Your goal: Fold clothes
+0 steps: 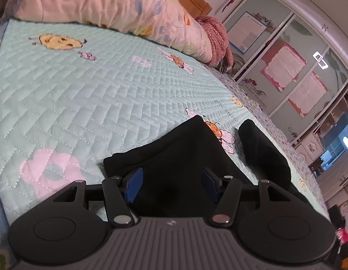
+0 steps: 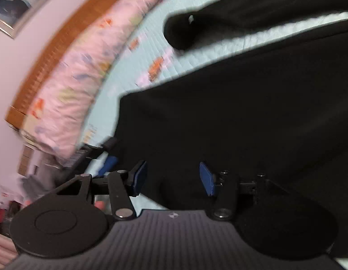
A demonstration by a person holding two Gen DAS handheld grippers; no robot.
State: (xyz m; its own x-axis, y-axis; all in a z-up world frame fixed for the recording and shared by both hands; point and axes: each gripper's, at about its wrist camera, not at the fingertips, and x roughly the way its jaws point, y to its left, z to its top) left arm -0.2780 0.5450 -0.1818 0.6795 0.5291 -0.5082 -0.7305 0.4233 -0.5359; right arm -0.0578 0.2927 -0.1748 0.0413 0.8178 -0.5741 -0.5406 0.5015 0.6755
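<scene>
Black garment [image 1: 185, 157] lies on the bed under both grippers' parted jaws.

The right gripper [image 2: 172, 180], jaws apart and empty, hangs over a black garment [image 2: 241, 117] on the quilted bedspread [image 2: 151, 51].

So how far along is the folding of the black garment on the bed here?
Early. The black garment lies on the quilted bedspread, its sleeve spread apart from the body; no finished fold shows. Left gripper and right gripper stand open over the cloth, gripping nothing. Sleeves and body look left to fold.
</scene>
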